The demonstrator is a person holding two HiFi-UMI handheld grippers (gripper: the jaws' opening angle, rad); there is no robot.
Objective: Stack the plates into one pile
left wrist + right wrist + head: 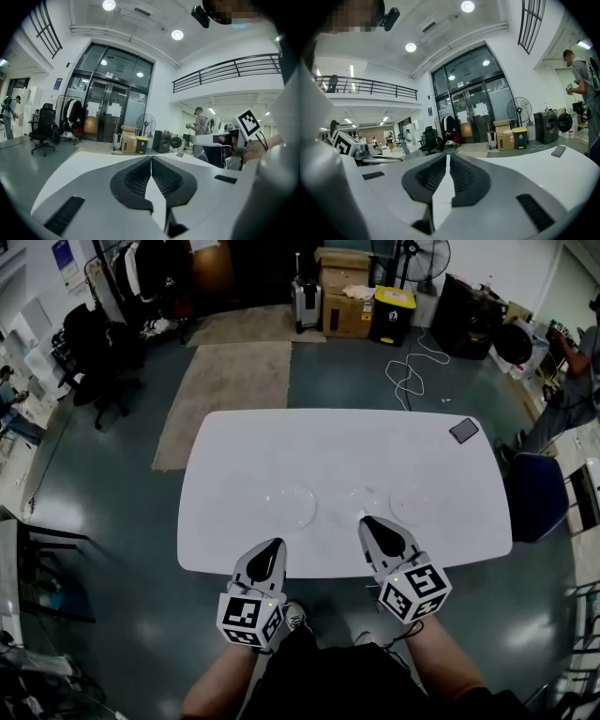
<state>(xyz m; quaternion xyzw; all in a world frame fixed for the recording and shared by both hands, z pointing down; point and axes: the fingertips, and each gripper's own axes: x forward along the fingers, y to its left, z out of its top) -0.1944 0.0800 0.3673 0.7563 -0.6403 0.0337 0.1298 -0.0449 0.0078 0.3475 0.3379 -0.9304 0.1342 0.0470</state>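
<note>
Approach step; no stacking done yet. The clear round left plate (291,505) and the clear round right plate (412,505) lie well apart on the white rounded bench (328,432). The left claw (276,544) is fully closed and empty; the right claw (367,520) is parted by a sliver, also empty. Next: open one claw wider and pinch a plate rim

On the tabletop (244,446), the left plate (289,506) and the right plate (412,504) lie side by side, well apart, closer to the near edge than the far one. A phone (463,430) lies by the far right corner.
</note>
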